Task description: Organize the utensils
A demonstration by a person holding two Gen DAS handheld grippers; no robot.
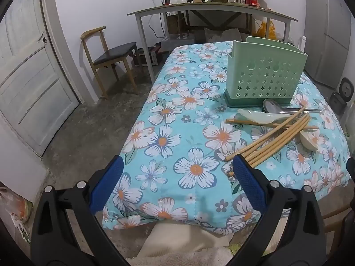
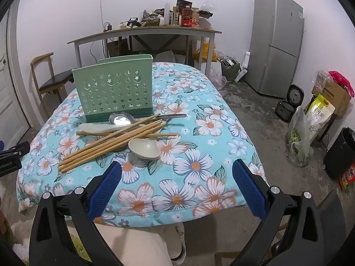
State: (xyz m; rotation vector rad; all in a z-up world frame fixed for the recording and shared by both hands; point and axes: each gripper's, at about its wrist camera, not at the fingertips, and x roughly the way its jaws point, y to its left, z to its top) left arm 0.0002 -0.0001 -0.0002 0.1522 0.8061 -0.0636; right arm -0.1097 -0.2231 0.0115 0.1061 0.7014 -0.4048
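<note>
Both pairs of blue-padded fingers (image 2: 104, 190) stand spread wide with nothing between them; the left gripper (image 1: 177, 177) hangs over the near left part of the flowered cloth (image 1: 177, 102), its right-hand pad (image 1: 249, 184) just in front of the near ends of the chopsticks (image 1: 273, 137) without clearly touching them; the right gripper (image 2: 177, 177) hangs over the near edge of the cloth, empty — its pads apart from every utensil.

Utensils lie in a loose heap in front of the green holder (image 2: 115, 88), which stands upright near the middle of the table, pierced with star and moon holes, on a darker green base; no utensil shows above its rim. A bundle of bamboo chopsticks (image 2: 106, 144) fans out towards the near left in the right wrist view; a metal spoon (image 2: 121, 118) lies just before the holder's base, its handle pointing right; a pale translucent spoon (image 2: 95, 126) lies beside it under the sticks; a cream soup spoon (image 2: 145, 148) rests at the near side of the heap, bowl upward.

Behind the table — a wooden chair (image 1: 106, 55), a cluttered desk (image 2: 144, 31) against the wall, and a grey fridge (image 2: 275, 44) to the right.
</note>
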